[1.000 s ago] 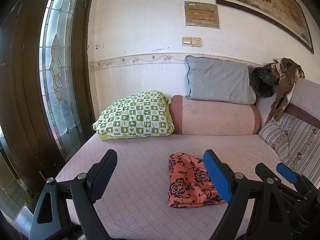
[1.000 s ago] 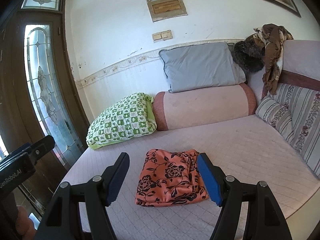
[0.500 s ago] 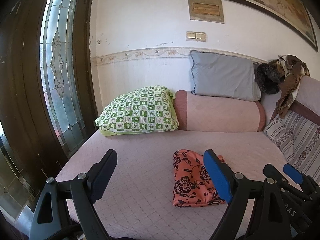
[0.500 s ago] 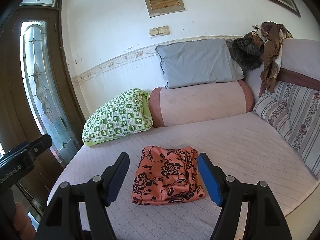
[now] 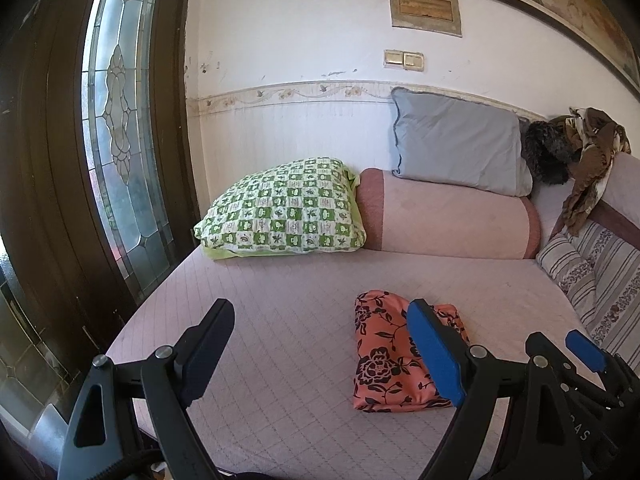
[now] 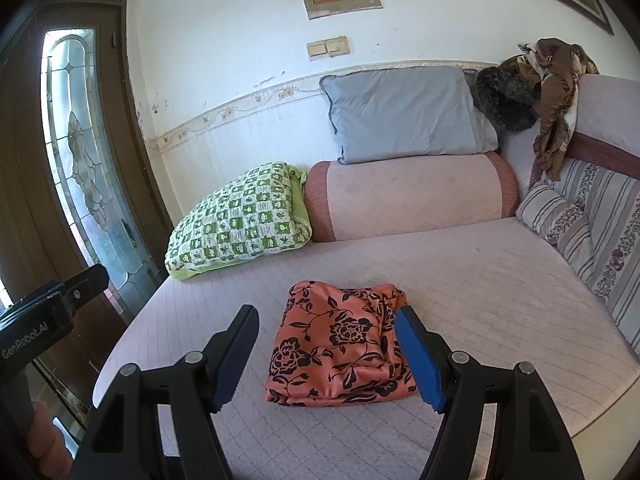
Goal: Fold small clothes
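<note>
Orange flowered garment (image 6: pixel 340 344) lies on the pink quilted bed cover (image 6: pixel 500 280), already in a compact folded bundle, near the front edge of the bed. It is well apart from the green checked pillow (image 6: pixel 240 220) and the pink bolster (image 6: pixel 412 196) at the wall.

Right gripper (image 6: pixel 328 356): jaws spread wide, nothing between the pads. In the right wrist view the bundle sits dead ahead, framed between the two fingers; its right edge appears just behind the blue pad. No contact can be confirmed; the gripper looks to hover short of the cloth.

Left gripper (image 5: pixel 324 352): jaws spread wide, empty. In the left wrist view the garment (image 5: pixel 396 356) lies off to the right of the jaw centre, partly hidden behind the blue pad. Bare bed cover fills the gap between the fingers.

Long axis of the bundle: runs roughly away from the cameras, towards the bolster; the thick, layered edge is on the right side and the smooth side is on the left.

Judgement: the right hand is the better aligned and nearer. A further fold or a pick-up would call for the right gripper to go straight forward and down; the left would need to shift rightward first.
</note>
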A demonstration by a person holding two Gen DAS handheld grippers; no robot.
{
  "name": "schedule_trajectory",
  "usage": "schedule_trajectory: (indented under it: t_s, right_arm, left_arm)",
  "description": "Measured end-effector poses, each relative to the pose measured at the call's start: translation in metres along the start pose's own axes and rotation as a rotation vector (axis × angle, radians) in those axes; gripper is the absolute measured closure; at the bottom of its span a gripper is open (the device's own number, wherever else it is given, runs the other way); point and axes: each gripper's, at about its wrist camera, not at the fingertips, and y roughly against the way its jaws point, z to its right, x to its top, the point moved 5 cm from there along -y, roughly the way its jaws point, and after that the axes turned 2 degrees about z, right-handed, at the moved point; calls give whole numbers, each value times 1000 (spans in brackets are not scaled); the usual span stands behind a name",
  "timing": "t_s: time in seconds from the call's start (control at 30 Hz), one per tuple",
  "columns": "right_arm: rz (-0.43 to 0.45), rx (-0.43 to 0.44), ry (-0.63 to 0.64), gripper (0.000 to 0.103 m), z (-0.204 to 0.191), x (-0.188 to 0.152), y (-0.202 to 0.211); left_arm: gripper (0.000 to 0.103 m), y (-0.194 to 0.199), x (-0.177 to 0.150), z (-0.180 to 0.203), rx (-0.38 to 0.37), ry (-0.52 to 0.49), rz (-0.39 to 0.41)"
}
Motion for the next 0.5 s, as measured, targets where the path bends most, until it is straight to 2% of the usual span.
schedule_trajectory:
  t_s: [0.5]
  right_arm:
    - [20,3,31,29,-16,6,6]
  left_arm:
    - [15,1,-1,-9,14,5,-5]
